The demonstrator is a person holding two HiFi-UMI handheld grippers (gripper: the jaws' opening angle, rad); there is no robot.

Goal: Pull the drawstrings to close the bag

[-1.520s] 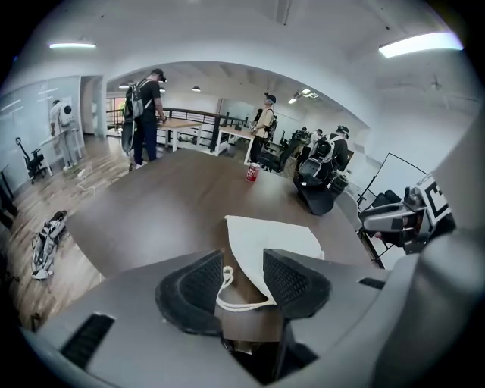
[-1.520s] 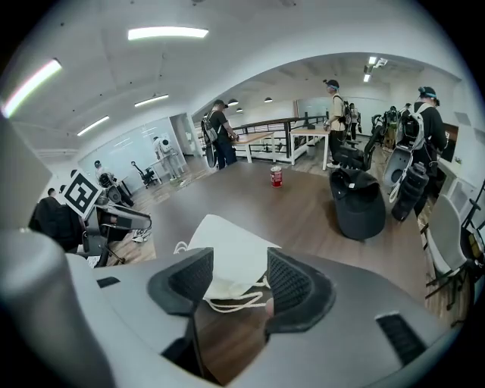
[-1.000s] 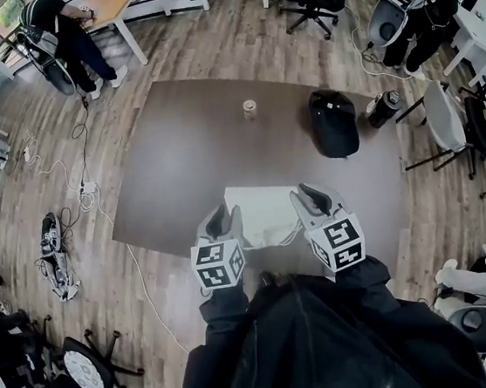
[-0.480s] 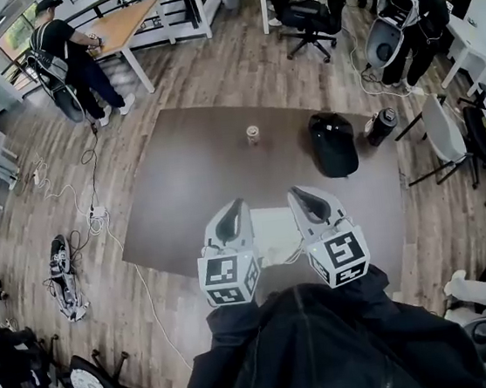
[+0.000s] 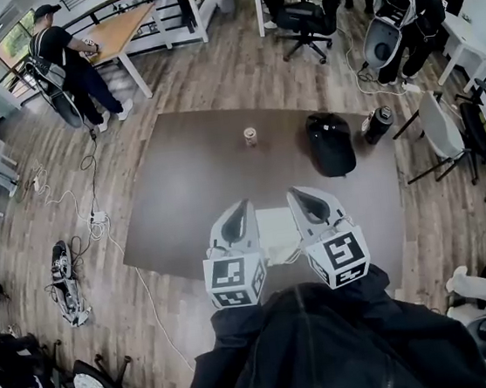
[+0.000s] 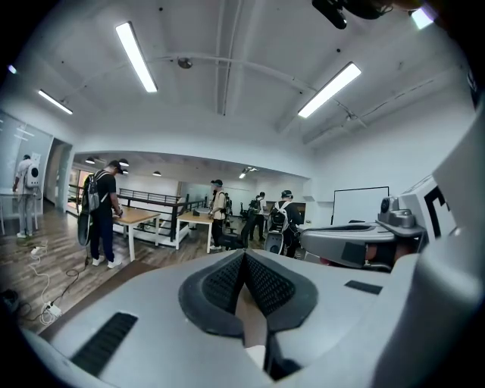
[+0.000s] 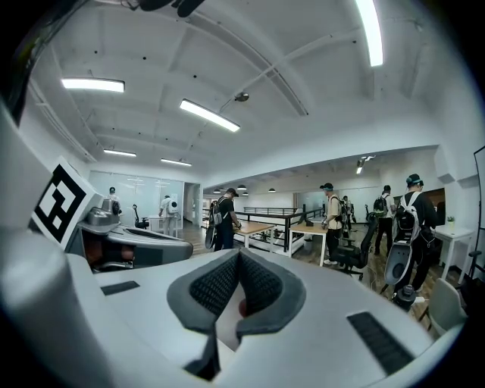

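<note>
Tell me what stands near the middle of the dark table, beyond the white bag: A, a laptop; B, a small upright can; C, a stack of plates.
B: a small can stands alone mid-table, beyond the white bag.

My left gripper (image 6: 244, 261) fills the lower frame. Its jaws are closed and the black ribbed pads (image 6: 220, 284) meet at centre, but I can't tell whether anything is pinched. The right gripper (image 6: 326, 241) sits at right centre. At left, a person with a backpack (image 6: 101, 220) stands at a wooden table (image 6: 136, 218). Ceiling light strips (image 6: 136, 47) run across the top.
</note>
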